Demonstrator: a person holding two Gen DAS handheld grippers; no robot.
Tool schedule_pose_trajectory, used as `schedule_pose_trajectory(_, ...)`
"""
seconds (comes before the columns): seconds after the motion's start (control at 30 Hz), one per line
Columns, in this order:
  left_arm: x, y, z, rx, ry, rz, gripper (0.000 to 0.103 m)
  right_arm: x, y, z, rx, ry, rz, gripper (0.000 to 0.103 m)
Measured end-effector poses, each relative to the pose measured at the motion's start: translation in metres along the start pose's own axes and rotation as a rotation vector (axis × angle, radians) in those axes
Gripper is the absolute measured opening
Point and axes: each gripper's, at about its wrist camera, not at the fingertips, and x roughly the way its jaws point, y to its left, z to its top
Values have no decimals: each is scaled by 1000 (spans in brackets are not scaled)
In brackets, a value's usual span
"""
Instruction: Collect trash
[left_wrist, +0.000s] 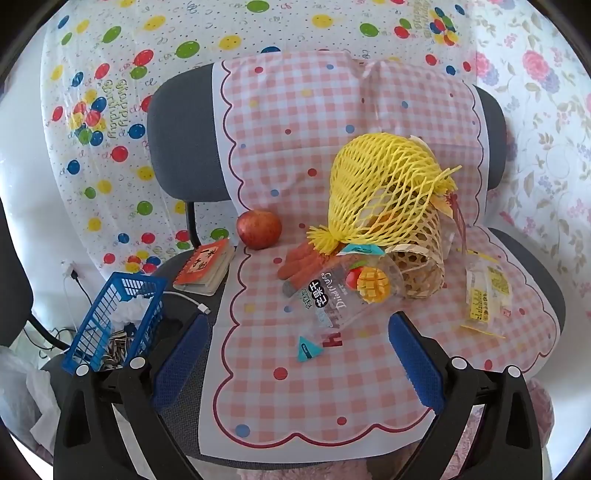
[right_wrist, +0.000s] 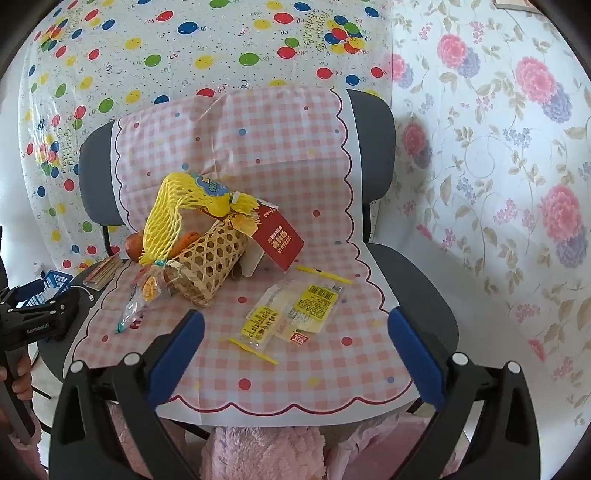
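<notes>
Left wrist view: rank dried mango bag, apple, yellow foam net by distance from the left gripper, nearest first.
From the left gripper:
1. Dried mango bag, just ahead, between the fingers.
2. Apple, farther back, left.
3. Yellow foam net, back right, draped over the basket.

Both wrist views look down, close, at chair seat (left_wrist: 524, 258); shared: bamboo basket (right_wrist: 210, 258), wrappers.
</notes>
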Motion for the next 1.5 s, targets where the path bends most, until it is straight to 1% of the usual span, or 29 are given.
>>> schedule_pose_trajectory(0.23,1,4,-1,-2,0,-1,96,1,-1,0,3,6,3,97)
schedule_pose_trajectory(0.7,-1,3,0,-2,0,1,96,-3,3,3,-9,-40,-2,97)
schedule_pose_trajectory(0.93,-1,3,0,-1,-2,2,96,-1,3,2,-8,-36,-1,97)
schedule_pose_trajectory(0.97,0,4,0,-1,-1,2,96,0,3,1,-7,-21,-1,97)
schedule_pose_trajectory(1.07,-1,2,0,-2,-1,3,96,1,4,2,-5,-11,-1,97)
schedule_pose_trajectory(1.5,0,3,0,-3,2,1,96,1,5,1,-9,-22,-1,97)
